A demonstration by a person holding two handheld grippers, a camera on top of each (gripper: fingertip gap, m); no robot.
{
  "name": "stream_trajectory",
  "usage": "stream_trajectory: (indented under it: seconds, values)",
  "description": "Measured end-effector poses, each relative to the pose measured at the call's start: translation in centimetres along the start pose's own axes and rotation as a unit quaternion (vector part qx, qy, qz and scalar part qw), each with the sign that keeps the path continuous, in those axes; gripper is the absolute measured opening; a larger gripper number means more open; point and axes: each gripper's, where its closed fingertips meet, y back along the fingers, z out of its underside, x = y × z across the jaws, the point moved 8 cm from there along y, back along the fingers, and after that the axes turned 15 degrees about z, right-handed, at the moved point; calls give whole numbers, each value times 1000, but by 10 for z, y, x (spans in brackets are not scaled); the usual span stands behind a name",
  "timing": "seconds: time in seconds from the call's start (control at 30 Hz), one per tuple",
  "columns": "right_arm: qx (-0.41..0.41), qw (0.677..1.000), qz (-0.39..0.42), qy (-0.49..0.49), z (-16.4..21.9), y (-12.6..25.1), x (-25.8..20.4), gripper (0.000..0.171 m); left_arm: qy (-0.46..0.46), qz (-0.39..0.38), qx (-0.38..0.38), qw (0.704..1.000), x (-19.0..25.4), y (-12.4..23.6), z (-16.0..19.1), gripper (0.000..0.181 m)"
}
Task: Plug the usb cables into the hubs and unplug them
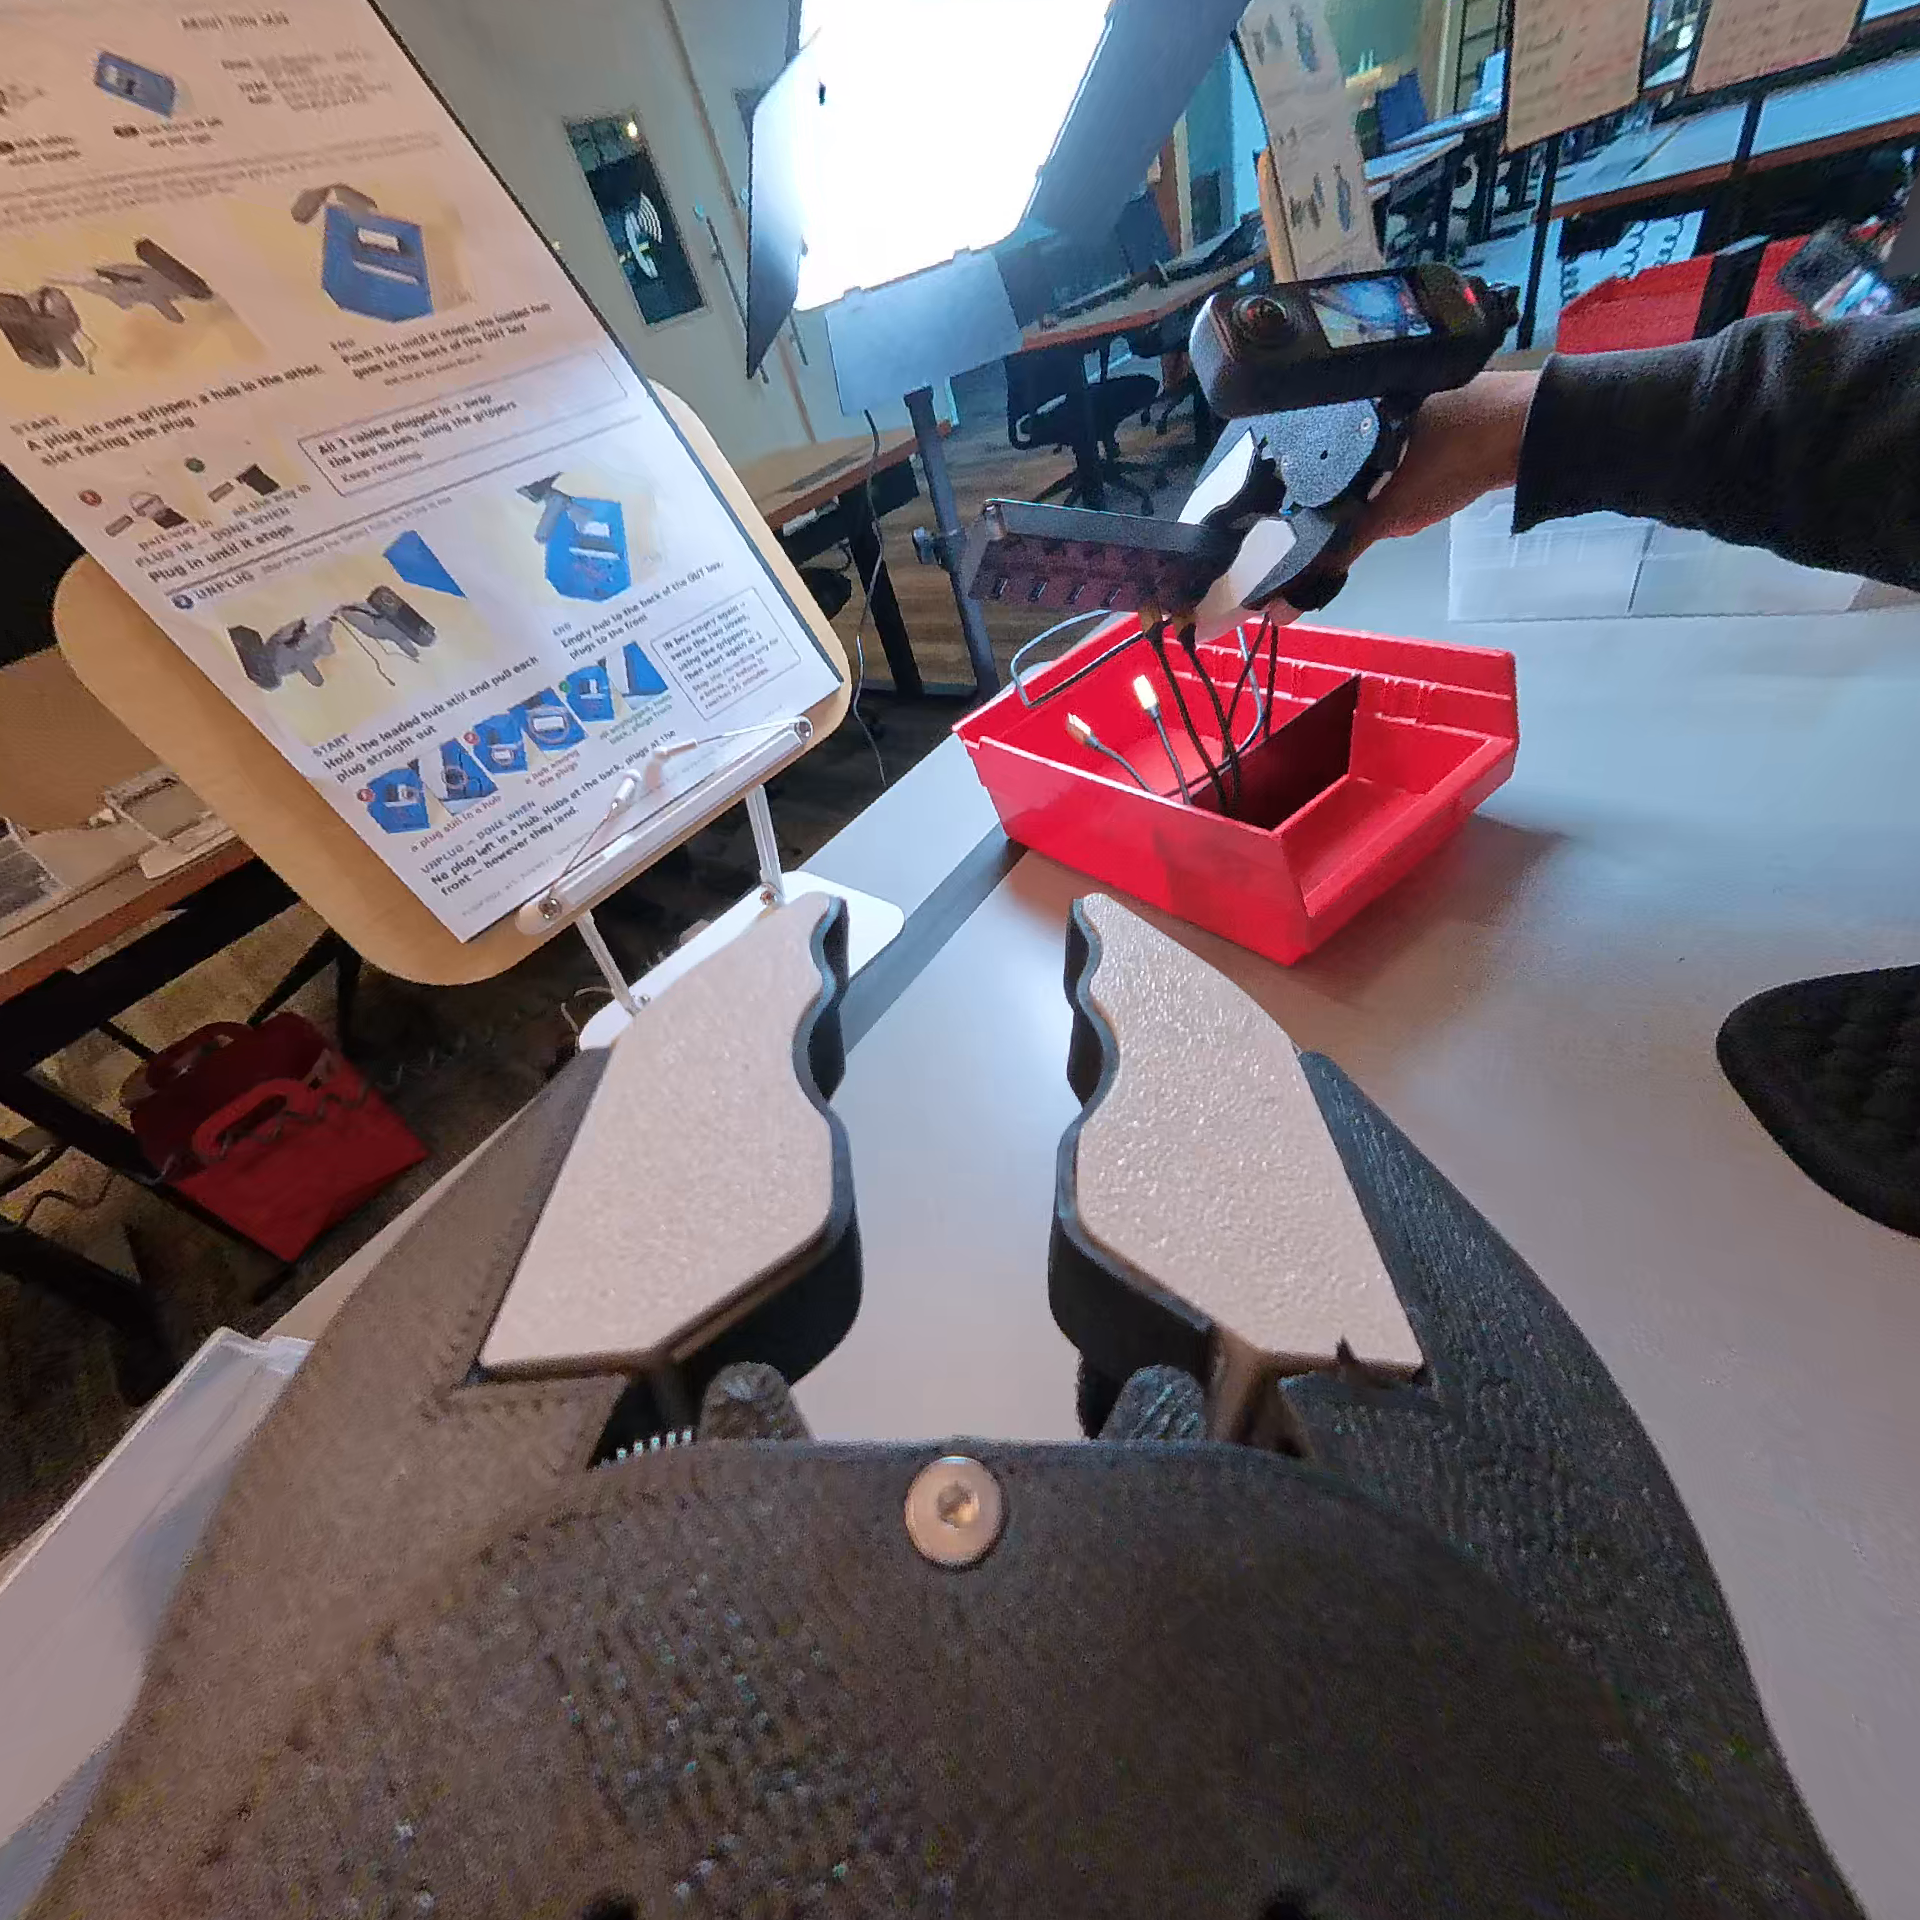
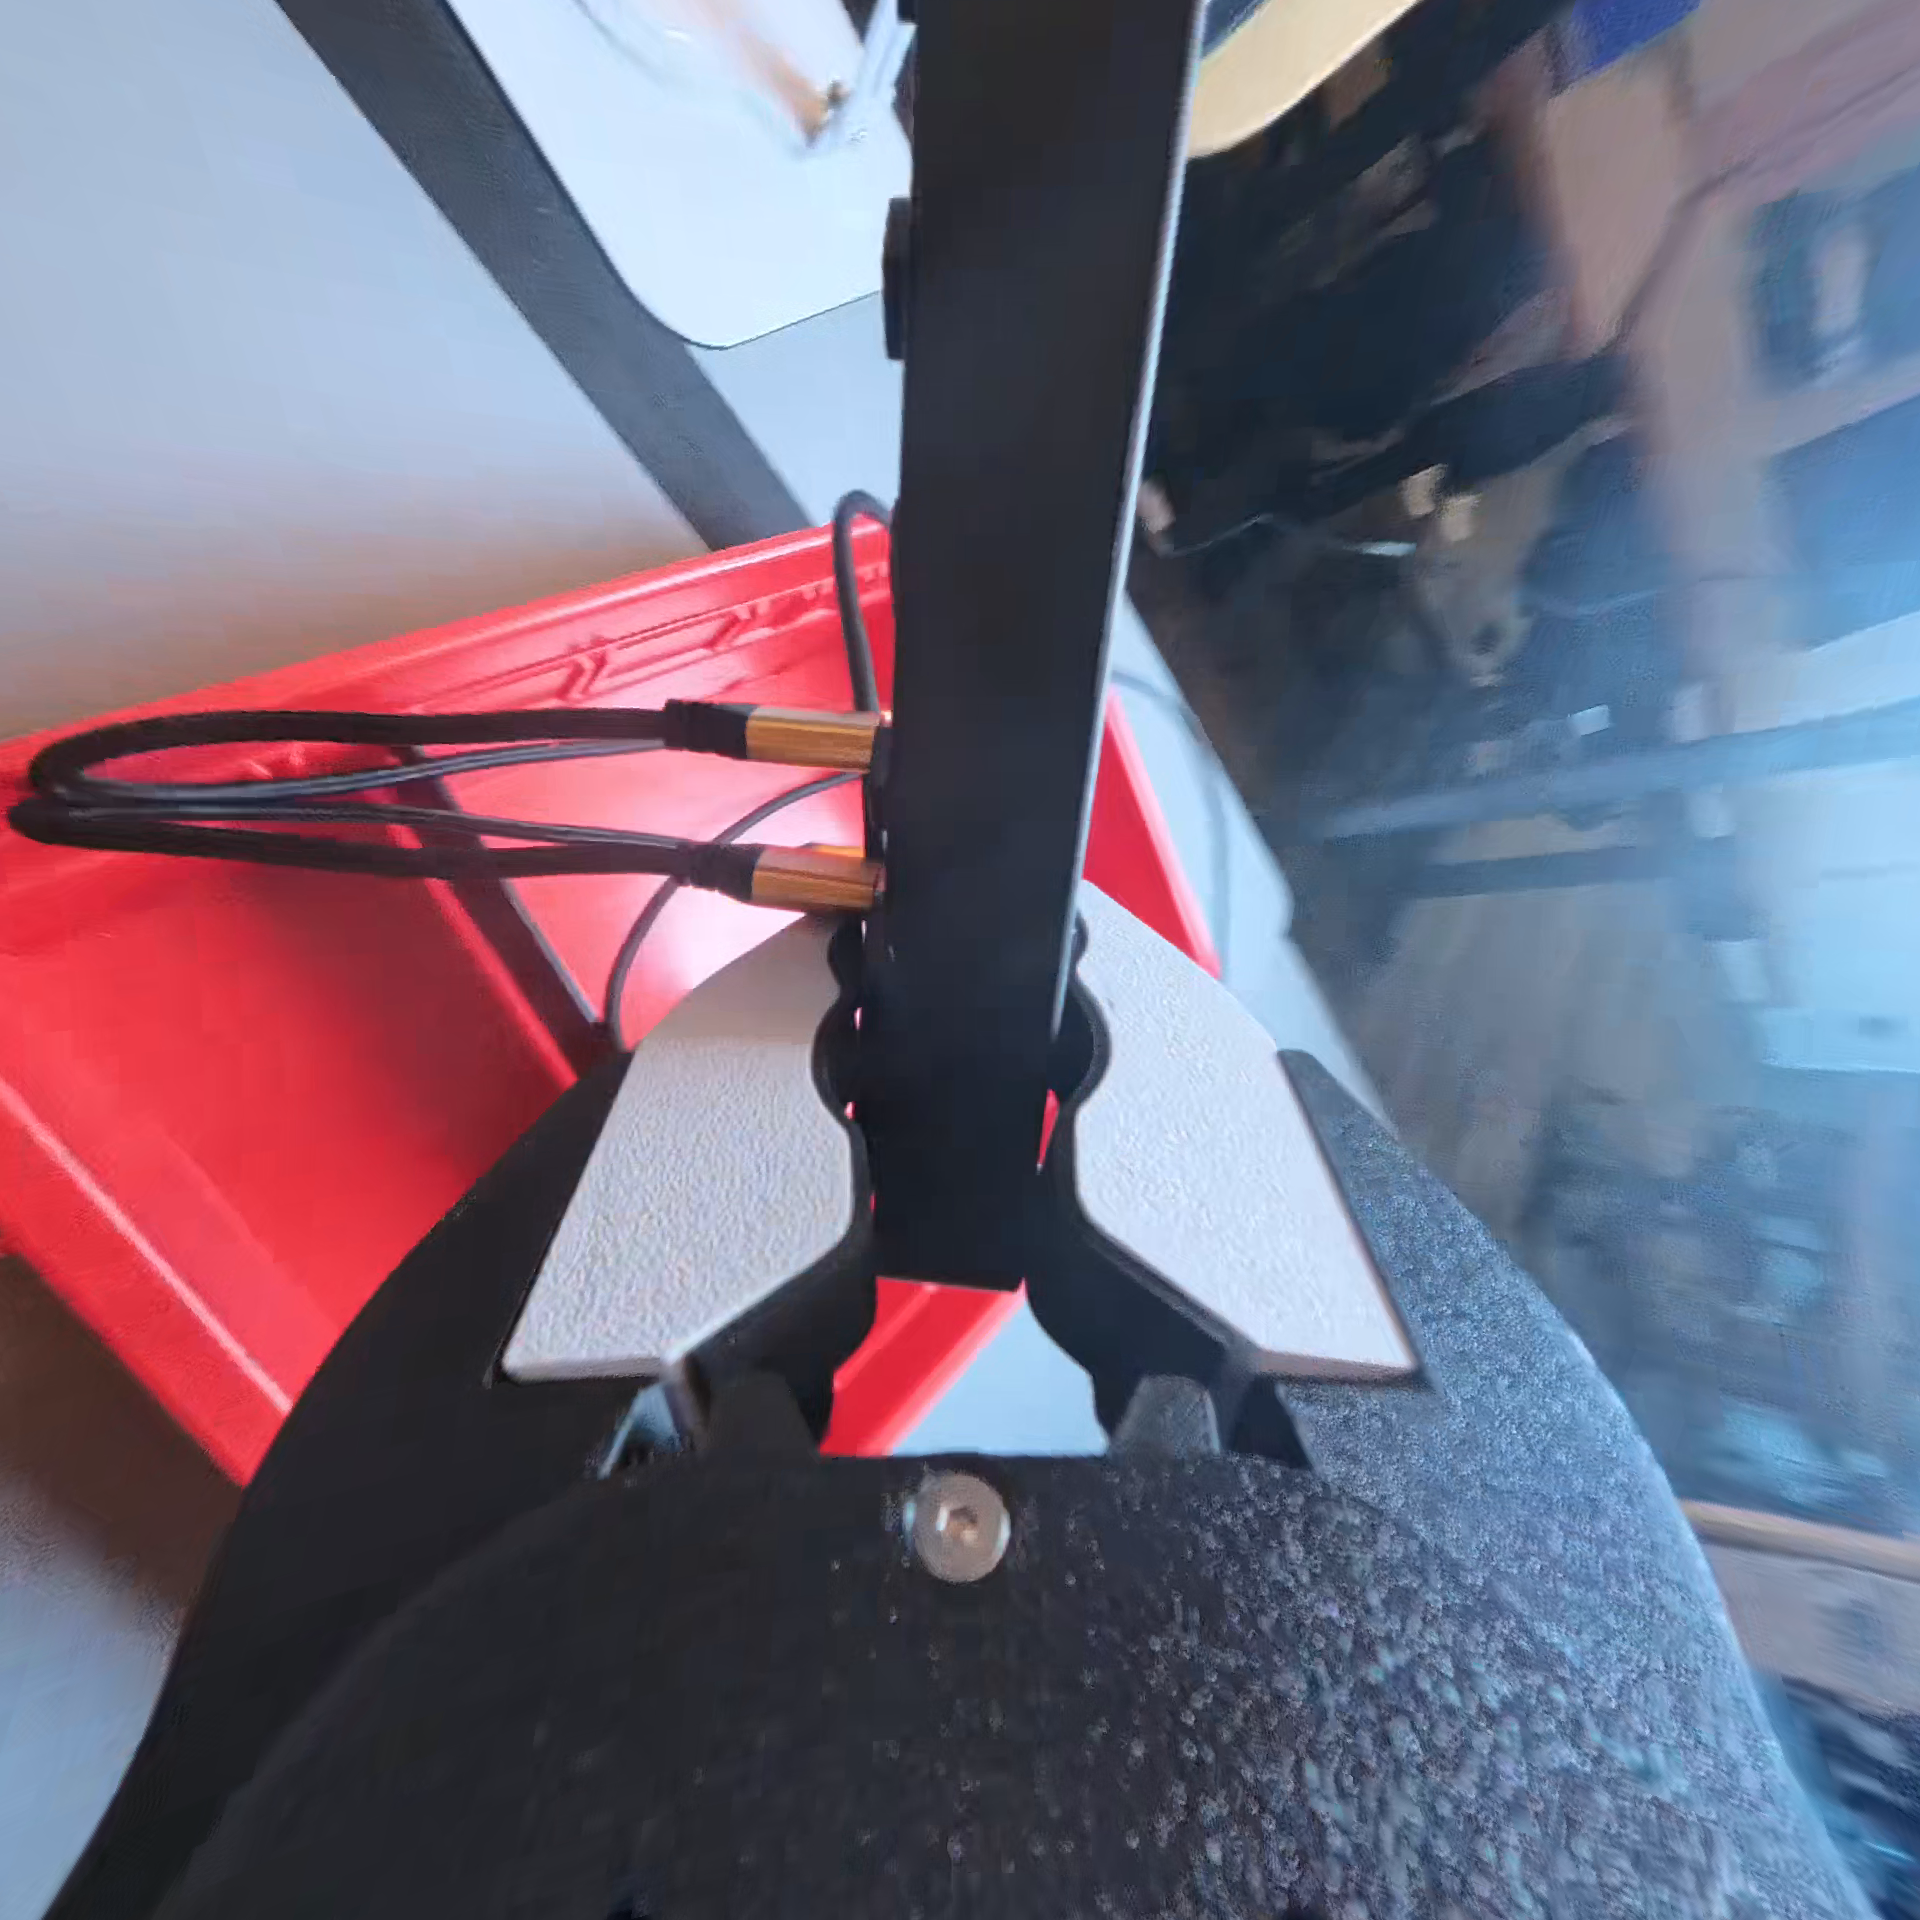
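Black textured gripper (image 1: 951, 966), grey pads (image 1: 1195, 1132), silver screw (image 1: 954, 1509).

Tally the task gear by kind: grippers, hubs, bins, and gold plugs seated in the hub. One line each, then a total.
Grippers: 2, the left gripper open and empty, the right gripper shut on the hub
Hubs: 1, the black hub
Bins: 1, the red bin
Gold plugs in the hub: 2, upper plug and lower plug
Total: 6
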Motion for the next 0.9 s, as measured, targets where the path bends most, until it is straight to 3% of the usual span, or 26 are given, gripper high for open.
stream_trajectory:
  seconds: [0.03,0.27,0.57,0.67,0.9]
  values:
    - [-11,999,-20,-25,5,-8,-2,32,0,0,-6,1000,0,-2,1,40]
    - [-107,990,-52,-73,30,-47,1,32,8,-1,-23,1000,-5,-6,9,39]
    - [-268,960,-23,78,68,-98,-29,32,9,4,-48,999,-5,-15,17,39]
    - [-263,960,-21,97,70,-105,-37,35,11,4,-57,998,-6,-16,21,38]
    - [-200,980,3,19,57,-84,-6,68,26,8,-69,997,-14,-22,31,39]
